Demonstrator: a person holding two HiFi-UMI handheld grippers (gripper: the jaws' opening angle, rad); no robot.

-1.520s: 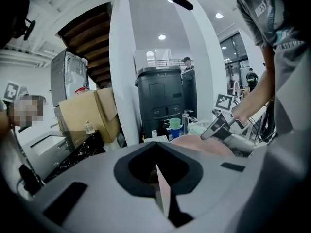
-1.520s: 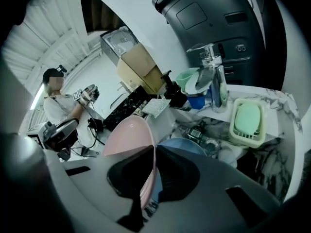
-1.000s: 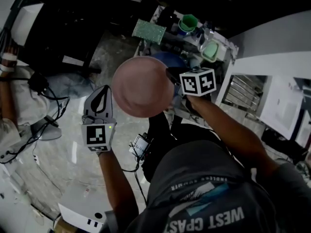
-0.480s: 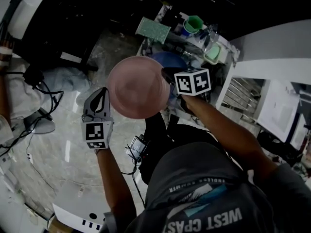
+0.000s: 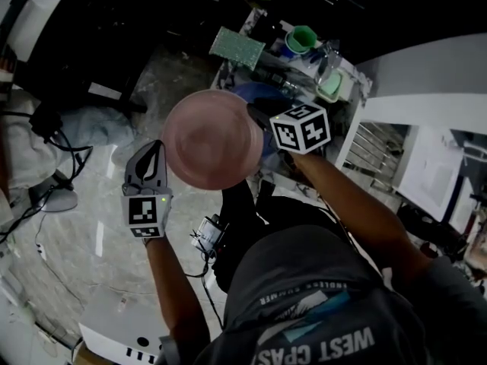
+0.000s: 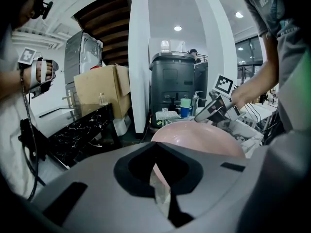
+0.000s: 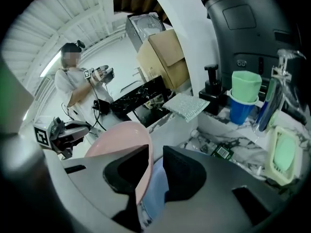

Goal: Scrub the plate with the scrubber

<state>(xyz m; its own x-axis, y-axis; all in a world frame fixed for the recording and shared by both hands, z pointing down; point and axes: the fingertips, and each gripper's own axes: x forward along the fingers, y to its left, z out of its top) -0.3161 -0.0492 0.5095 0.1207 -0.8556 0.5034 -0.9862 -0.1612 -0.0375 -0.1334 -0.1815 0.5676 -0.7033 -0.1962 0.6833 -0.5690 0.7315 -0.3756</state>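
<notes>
A pink plate (image 5: pixel 209 139) hangs tilted in front of me, above a blue plate (image 5: pixel 268 94) at the counter's edge. My right gripper (image 5: pixel 256 113) is at the pink plate's right rim. Its jaws have just been opening, and the rim (image 7: pixel 144 152) stands between them with a gap to the right jaw. My left gripper (image 5: pixel 157 146) is shut and empty, just left of and below the plate (image 6: pixel 194 137). The scrubber (image 5: pixel 237 48), a glittery green-grey pad (image 7: pixel 186 106), lies on the counter beyond the plates, with neither gripper touching it.
On the marble counter stand a green cup in a blue cup (image 7: pixel 244 98) and a green soap dish (image 7: pixel 281 155). A dark bin (image 6: pixel 172 86) and a cardboard box (image 6: pixel 99 89) stand behind. Another person (image 7: pixel 73 89) stands at the left. Cables (image 5: pixel 53 128) lie on the floor.
The pink plate and my right gripper have drifted a little to the left in the head view. My left gripper has sunk slightly beside the plate.
</notes>
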